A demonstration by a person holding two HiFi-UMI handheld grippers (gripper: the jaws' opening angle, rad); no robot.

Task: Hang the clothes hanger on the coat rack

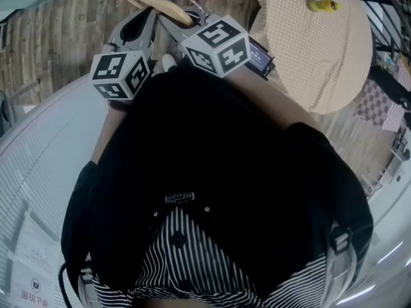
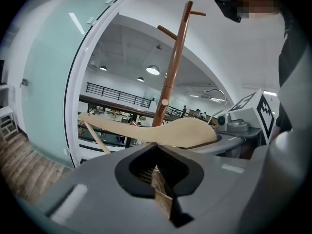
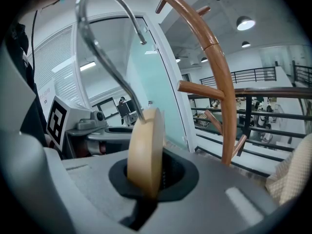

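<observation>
Fingers (image 3: 209,191) of right gripper (image 3: 146,194) clamp wooden hanger (image 3: 144,145) neck, left gripper (image 2: 158,179) grips its wood: hook (image 3: 111,69) upright for coat rack (image 3: 222,96).

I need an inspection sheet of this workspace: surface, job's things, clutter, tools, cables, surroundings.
Surface: wooden floor; round table with cloth.
Job's things: clothes hanger held by both tools; coat rack upright ahead, hanger not yet on it.
Clutter: yellow object on the table.
Grippers: left tool shut on the hanger; right tool shut below its hook.
Cables: thin black cable beside the person.
Surroundings: glass partition, railing.
</observation>
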